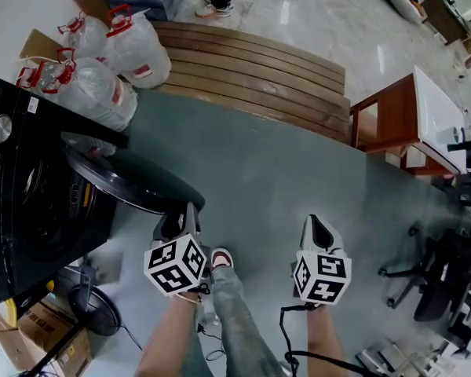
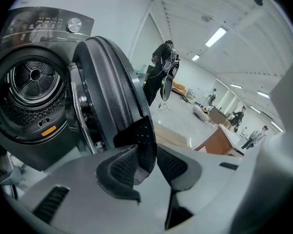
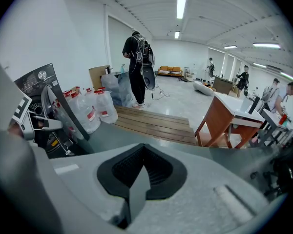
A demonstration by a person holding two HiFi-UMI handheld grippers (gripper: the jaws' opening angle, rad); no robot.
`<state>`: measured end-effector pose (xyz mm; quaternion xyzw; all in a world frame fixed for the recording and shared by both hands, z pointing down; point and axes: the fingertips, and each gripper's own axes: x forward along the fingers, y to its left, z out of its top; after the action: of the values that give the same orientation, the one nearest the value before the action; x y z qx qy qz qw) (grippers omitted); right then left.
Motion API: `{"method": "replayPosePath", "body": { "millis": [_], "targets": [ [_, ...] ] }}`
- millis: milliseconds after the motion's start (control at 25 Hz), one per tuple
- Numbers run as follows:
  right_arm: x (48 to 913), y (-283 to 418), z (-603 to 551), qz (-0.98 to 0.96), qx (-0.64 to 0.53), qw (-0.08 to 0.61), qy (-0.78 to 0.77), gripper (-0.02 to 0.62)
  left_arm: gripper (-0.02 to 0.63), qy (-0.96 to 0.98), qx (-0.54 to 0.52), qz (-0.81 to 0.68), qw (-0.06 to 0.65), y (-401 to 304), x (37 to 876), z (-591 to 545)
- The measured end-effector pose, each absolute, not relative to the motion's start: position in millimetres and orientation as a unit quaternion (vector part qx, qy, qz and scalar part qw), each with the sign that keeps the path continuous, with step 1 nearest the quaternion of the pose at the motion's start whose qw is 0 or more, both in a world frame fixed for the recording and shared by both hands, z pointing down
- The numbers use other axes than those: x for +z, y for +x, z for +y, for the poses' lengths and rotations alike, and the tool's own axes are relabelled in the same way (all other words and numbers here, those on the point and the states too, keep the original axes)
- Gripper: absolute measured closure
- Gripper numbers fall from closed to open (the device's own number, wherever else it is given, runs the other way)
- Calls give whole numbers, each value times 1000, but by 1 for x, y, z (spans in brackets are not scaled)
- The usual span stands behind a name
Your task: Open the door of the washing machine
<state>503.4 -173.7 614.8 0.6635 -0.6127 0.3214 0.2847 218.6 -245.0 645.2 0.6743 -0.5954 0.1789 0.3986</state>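
Left gripper view: the left hand-held gripper (image 2: 147,162) is clamped on the free edge of the door (image 2: 107,96), with a dark perforated part of that edge pinched between its two pads. The door stands swung well out from the washing machine (image 1: 23,203). It fills the centre of the frame, and the drum (image 2: 34,89) is exposed at centre left.

Head view: the machine occupies the left edge of the frame. The door projects from it towards the centre, above the floor (image 1: 298,171).

Right gripper view: the right hand-held gripper (image 3: 142,172) has its jaws together with nothing between them. It is well apart from the door.

Handling, as judged:
- The door appears rigid and moderately heavy, with a thick moulded rim.
- It turns on a hinge at the machine side, so it will travel only along an arc. The gripper must follow that arc and not pull in a straight line.
- The rim looks smooth and glossy, so a slipping grip is the likely fault.
- The best place to hold is the edge farthest from the hinge, where leverage is greatest. The present grip is at that edge.
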Motion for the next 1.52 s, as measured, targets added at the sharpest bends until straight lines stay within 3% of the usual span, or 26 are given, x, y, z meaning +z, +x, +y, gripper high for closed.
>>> {"method": "replayPosePath", "body": {
  "millis": [600, 1120, 1520],
  "targets": [
    [599, 476, -172, -639, 309, 282, 645, 591, 474, 684, 173, -582, 405, 222, 632, -227],
    [508, 359, -185, -730, 283, 243, 572, 591, 490, 684, 107, -593, 412, 142, 523, -186],
    [388, 250, -186, -810, 237, 192, 501, 591, 534, 678, 118, -671, 277, 20, 374, -122]
  ]
}}
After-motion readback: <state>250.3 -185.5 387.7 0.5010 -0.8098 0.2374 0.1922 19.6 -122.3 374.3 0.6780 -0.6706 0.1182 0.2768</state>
